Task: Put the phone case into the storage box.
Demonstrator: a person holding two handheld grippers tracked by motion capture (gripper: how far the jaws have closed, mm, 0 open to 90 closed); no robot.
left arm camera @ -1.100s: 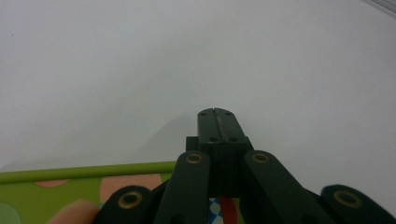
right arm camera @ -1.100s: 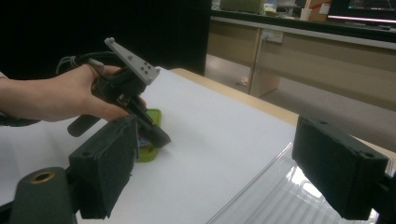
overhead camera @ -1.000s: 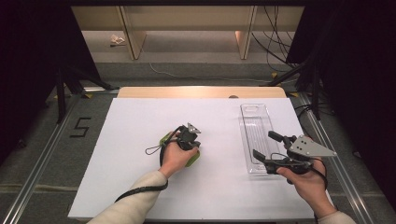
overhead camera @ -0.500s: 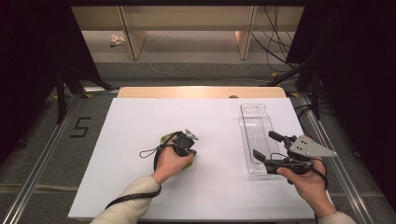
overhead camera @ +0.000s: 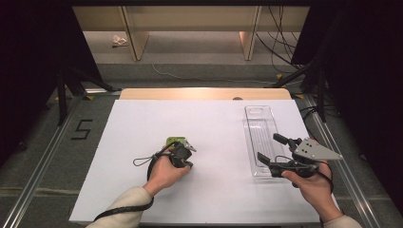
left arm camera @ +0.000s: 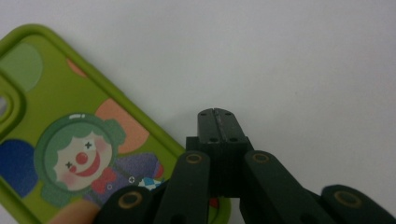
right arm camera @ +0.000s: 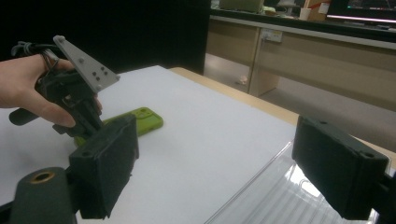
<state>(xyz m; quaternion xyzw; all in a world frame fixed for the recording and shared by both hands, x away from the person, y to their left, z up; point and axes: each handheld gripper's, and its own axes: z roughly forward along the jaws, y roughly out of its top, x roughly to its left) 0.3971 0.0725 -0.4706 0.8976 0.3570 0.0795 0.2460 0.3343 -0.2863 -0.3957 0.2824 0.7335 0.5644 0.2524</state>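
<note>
Hiding most of the green phone case [overhead camera: 174,141], left gripper [overhead camera: 182,154] jaws closed empty, right gripper [overhead camera: 272,151] jaws open.

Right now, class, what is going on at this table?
A person holds a gripper in each hand over a white table. The left gripper, jaws shut with nothing between them, sits beside a green phone case lying flat, printed with a clown. The right gripper hovers, jaws open, at the near end of a clear plastic tray.
</note>
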